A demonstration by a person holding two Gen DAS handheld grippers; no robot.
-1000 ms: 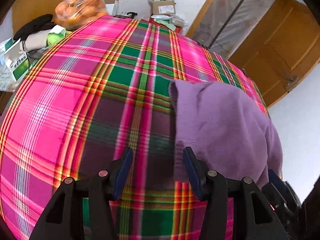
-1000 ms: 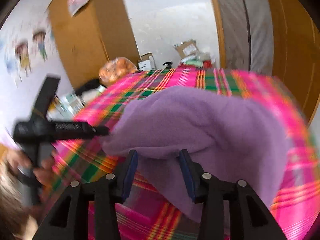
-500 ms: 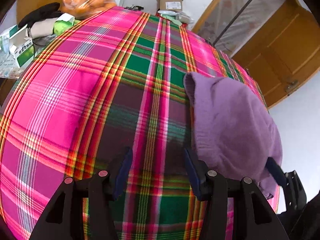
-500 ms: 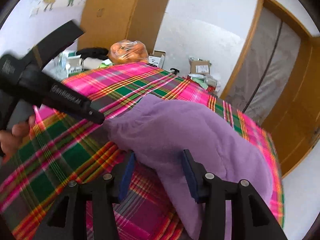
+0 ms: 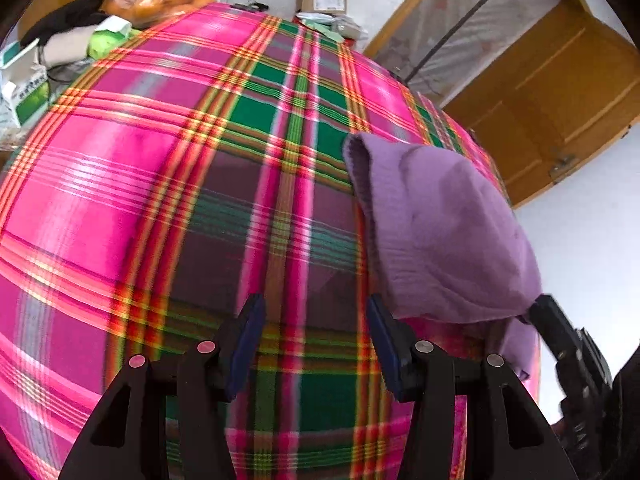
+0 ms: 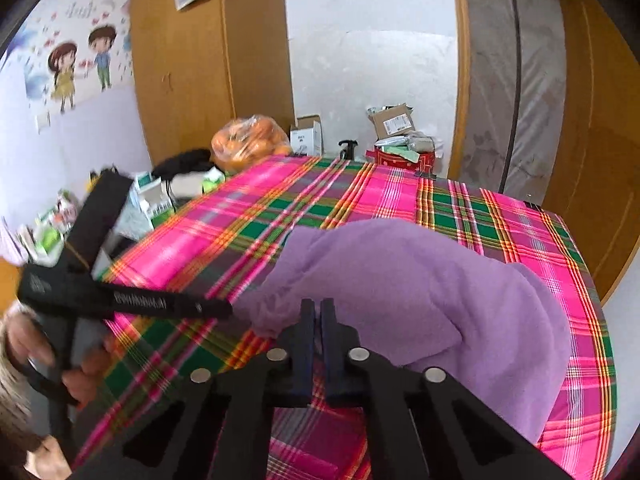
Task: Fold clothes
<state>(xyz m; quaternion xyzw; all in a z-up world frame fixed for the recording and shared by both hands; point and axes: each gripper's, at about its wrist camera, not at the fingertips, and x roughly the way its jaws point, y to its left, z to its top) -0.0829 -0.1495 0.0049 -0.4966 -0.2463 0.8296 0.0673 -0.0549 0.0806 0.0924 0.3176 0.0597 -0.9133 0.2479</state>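
A purple fleece garment (image 5: 440, 232) lies bunched on the right part of a table covered by a pink and green plaid cloth (image 5: 160, 200). My left gripper (image 5: 316, 340) hovers open over bare plaid just left of the garment's near edge, with nothing between its fingers. My right gripper (image 6: 318, 312) is shut on the near edge of the purple garment (image 6: 400, 288). In the left wrist view the right gripper (image 5: 540, 308) pinches the garment's lower right corner. The left gripper (image 6: 216, 308), held by a hand (image 6: 24, 352), points at the garment's left edge.
A bag of oranges (image 6: 250, 146), cardboard boxes (image 6: 392, 122) and a red box (image 6: 404, 160) sit beyond the table's far edge. Cartons and dark clothing (image 5: 64, 16) crowd the far left. A wooden door (image 5: 560, 80) stands right. The plaid cloth (image 6: 340, 200) is bare left of the garment.
My right gripper has gone from open to shut on the garment's near edge. The left gripper has shifted left, off the garment's edge, and stays open.
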